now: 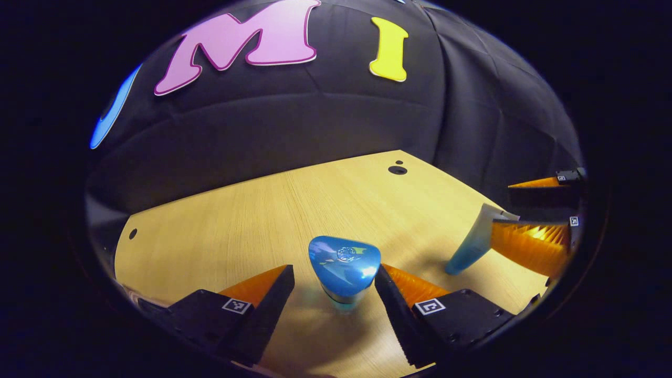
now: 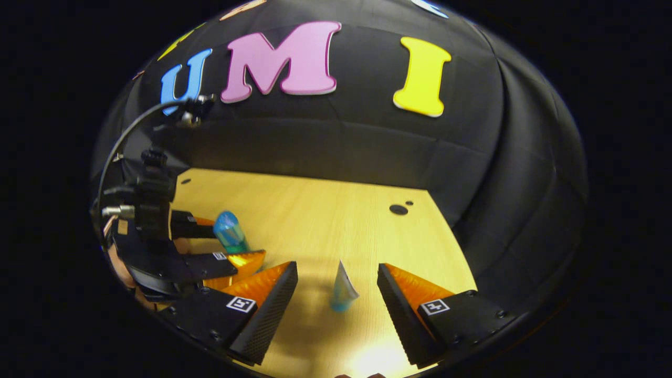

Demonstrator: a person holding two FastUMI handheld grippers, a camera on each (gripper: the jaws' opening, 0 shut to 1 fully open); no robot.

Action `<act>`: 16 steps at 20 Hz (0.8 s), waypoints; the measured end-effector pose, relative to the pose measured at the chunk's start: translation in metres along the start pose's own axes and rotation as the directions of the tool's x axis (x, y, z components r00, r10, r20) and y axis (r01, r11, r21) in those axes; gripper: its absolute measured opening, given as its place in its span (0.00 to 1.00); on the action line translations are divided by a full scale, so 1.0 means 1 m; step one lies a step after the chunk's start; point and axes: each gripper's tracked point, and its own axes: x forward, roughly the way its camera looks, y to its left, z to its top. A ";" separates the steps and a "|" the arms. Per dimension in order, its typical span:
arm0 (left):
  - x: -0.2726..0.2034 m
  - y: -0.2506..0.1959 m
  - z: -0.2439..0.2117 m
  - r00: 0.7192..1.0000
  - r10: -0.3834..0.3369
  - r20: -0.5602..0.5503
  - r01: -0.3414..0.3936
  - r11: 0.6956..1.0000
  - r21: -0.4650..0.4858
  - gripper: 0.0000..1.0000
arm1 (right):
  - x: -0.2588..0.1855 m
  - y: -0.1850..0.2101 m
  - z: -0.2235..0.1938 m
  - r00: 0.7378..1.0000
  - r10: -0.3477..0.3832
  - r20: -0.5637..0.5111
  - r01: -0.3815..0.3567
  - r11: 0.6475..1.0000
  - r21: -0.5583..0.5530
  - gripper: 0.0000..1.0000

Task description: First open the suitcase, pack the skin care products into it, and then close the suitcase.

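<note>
**Two grippers over the bench, each around one skin care product**

The black cloth wall is standing behind a light wooden bench (image 1: 236,220), and the bench is showing a few small dark holes (image 1: 397,169) near its far edge.

In the left gripper view, the left gripper (image 1: 334,283) is hanging low over the bench with its two fingers spread wide. Between them a blue bottle (image 1: 344,273) is standing upright on the wood, seen from above, with a rounded three-sided blue top and a darker base. The right finger is lying just beside the bottle; whether it is touching I cannot tell. The left finger is staying clearly apart from it, so the bottle is not being pinched.

In the right gripper view, the right gripper (image 2: 337,286) is also spread wide. A pale blue tube (image 2: 342,290) is sitting between its fingers, cap end down toward the bench, slightly tilted and a little blurred. Neither finger is pressing on it.

The same tube (image 1: 475,242) is showing at the right side of the left gripper view, next to the fingers of the right gripper (image 1: 530,218). In the right gripper view, the left gripper (image 2: 218,244) is appearing at the left with the blue bottle (image 2: 230,232) between its fingers, and a part of a hand (image 2: 122,269) is holding it.
</note>
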 end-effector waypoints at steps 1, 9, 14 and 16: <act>0.003 0.000 -0.004 1.000 -0.021 -0.005 0.021 1.000 0.002 0.97 | 0.008 -0.001 -0.006 1.000 0.002 -0.018 -0.002 1.000 0.007 0.98; 0.011 -0.014 -0.007 0.997 -0.070 -0.043 0.070 0.997 0.007 0.46 | 0.058 -0.006 -0.042 0.994 -0.007 -0.109 0.009 1.000 0.016 0.97; 0.016 -0.014 -0.010 0.991 -0.081 -0.111 0.081 0.997 0.000 0.45 | 0.069 -0.016 -0.045 0.988 -0.057 -0.143 0.071 0.993 0.094 0.29; 0.009 -0.015 -0.008 0.981 -0.116 -0.155 0.113 0.993 -0.029 0.44 | 0.061 -0.011 -0.044 0.987 -0.030 -0.156 0.050 0.991 0.128 0.24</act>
